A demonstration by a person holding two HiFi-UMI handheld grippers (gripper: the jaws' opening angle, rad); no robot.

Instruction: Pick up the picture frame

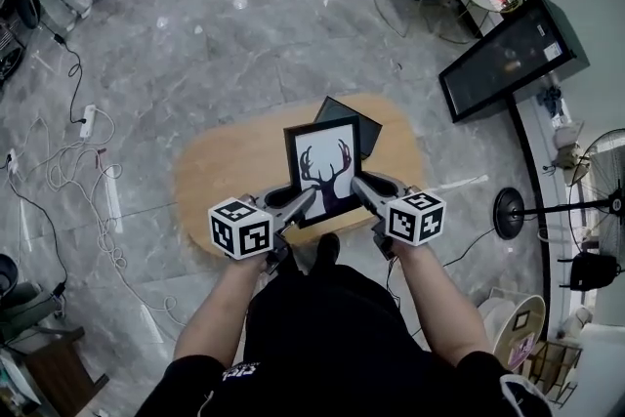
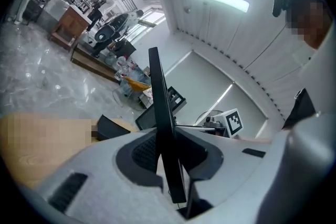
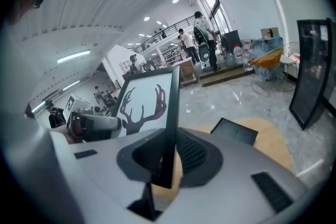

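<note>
I have the picture frame (image 1: 330, 169) held upright between the two claws, its antler print facing me, raised clear of the oval wooden table (image 1: 220, 173) and over its near half. The left gripper (image 1: 305, 201) has the frame's left edge. In the left gripper view the black frame (image 2: 161, 113) stands edge-on in the narrow gap between the jaws, and the left gripper (image 2: 167, 147) looks clamped on it, though from this edge-on angle I can only say the pads seem to press both faces. The right gripper (image 1: 362, 187) holds the opposite edge. In the right gripper view the frame (image 3: 149, 102) sits between the ribbed pads, the right gripper (image 3: 169, 153) closed narrowly on its side rail, with bare tabletop showing below the frame's lower corner.

Behind the frame a flat black panel (image 1: 344, 109) lies on the table's far side. Grey marble floor (image 1: 244, 34) surrounds the table, with a large black screen (image 1: 508, 59) leaning at the right and white cables (image 1: 73, 166) trailing on the left.
</note>
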